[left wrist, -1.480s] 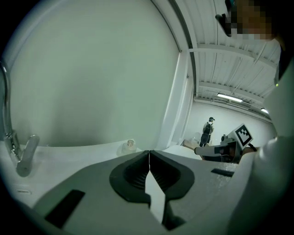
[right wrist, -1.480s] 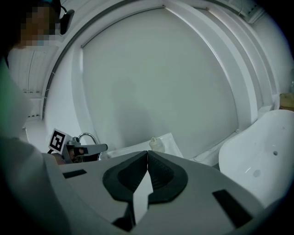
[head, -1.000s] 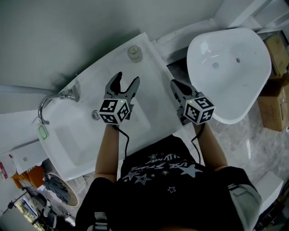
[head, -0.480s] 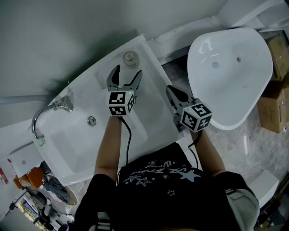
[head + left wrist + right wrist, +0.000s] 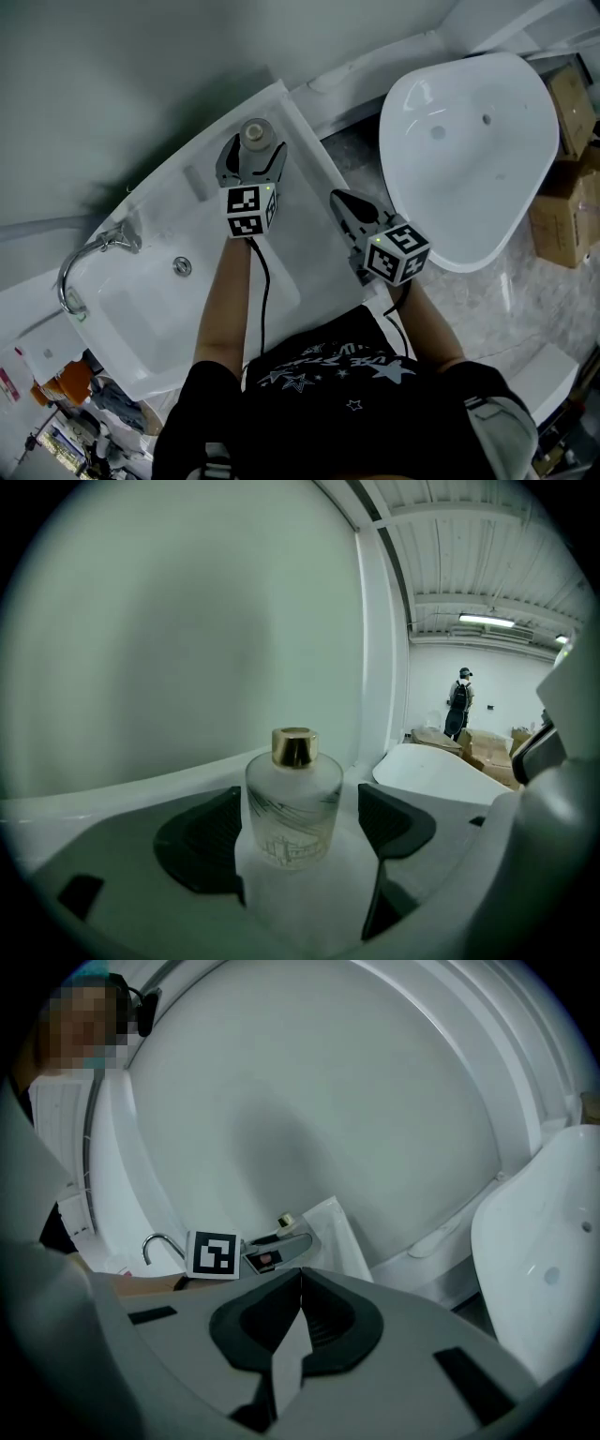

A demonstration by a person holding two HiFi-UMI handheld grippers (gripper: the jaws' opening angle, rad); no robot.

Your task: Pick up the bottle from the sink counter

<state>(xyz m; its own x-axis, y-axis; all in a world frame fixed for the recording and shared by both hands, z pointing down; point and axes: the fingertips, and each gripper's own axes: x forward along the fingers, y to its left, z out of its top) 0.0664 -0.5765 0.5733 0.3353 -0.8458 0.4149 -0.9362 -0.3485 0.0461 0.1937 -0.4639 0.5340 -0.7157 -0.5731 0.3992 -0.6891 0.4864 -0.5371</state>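
A: So, where's the bottle?

B: Frosted glass bottle w/ gold cap (image 5: 293, 803) stands upright on the white sink counter (image 5: 302, 178), at the far corner by the wall. Not lifted yet.

A: Left gripper?

B: Left gripper (image 5: 251, 157) is right at it. Jaws are spread wide, one dark pad on each side of the bottle. There's a small gap on both sides, so no contact afaict. Bottle sits between the jaws, approx. centred.

A: So approach done, grip not?

B: Yep, that's my read. Reach and straddle look done; closing on the glass and lifting are left. Halfway at most, since the actual pick hasn't begun.

A: Right gripper doing anything?

B: Right gripper (image 5: 339, 199) has its jaws pressed together w/ nothing between them. It's over the counter's right edge, apart from the bottle. Idle, I'd say.

A: Anything else nearby?

B: Curved chrome tap (image 5: 112, 241) and round drain (image 5: 182, 265) are at the other end of the counter, well apart from the bottle. Separate white ceramic basin (image 5: 469, 141) is further right, w/ brown cardboard boxes (image 5: 567, 202) past it. None in the way, imo.
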